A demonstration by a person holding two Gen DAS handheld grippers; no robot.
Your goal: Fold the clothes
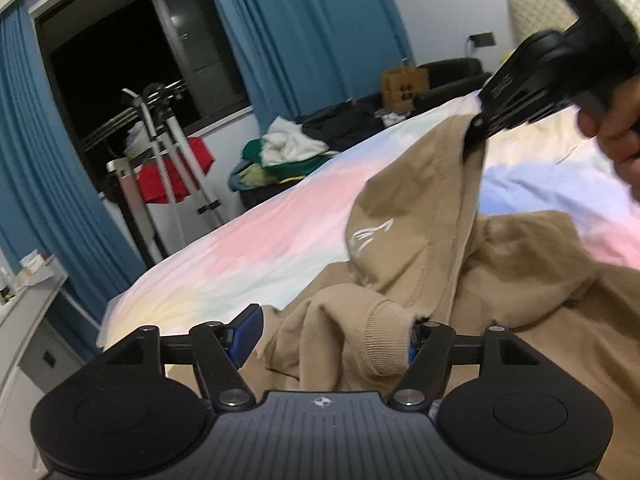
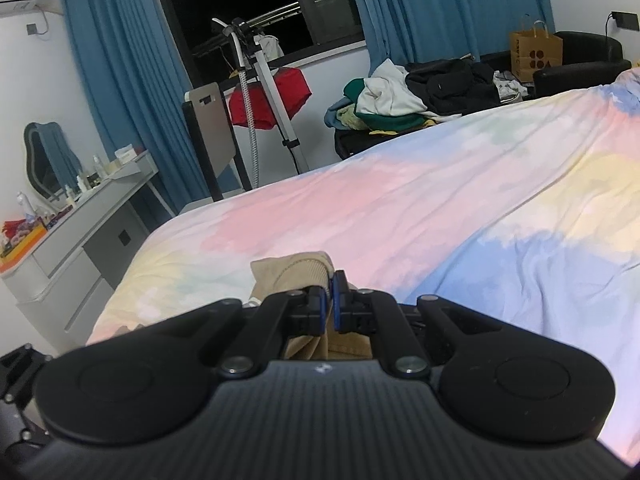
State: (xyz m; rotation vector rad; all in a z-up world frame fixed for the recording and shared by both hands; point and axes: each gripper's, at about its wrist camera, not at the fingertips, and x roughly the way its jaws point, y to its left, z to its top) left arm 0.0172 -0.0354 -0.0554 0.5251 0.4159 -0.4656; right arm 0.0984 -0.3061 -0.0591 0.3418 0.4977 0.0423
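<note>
Tan sweatshirt sits bunched on the pastel tie-dye bed, at 3 to 5 o'clock in the left wrist view; one part is lifted up toward 1 o'clock, small white logo showing on the raised panel. Right tongs are closed tight on a ribbed tan edge of it, blue pads pinching the fabric between them; in the left view the same tool comes in from 2 o'clock, held by a hand, with cloth hanging from its tip. Left tongs are spread wide, left blue pad bare, a ribbed cuff lying in the gap against the right finger; not clamped on anything. Containers: brown paper bag at 1 o'clock in the right view, standing beside a black armchair; contents not visible. Clothes pile (white, black, green pieces) heaped past the far bed edge at 12 to 1 o'clock; what it rests on is unclear. Red garment hangs on a rack in front of the dark window. Grey drawer worktop at 9 o'clock carries bottles and small items, too small to identify.
</note>
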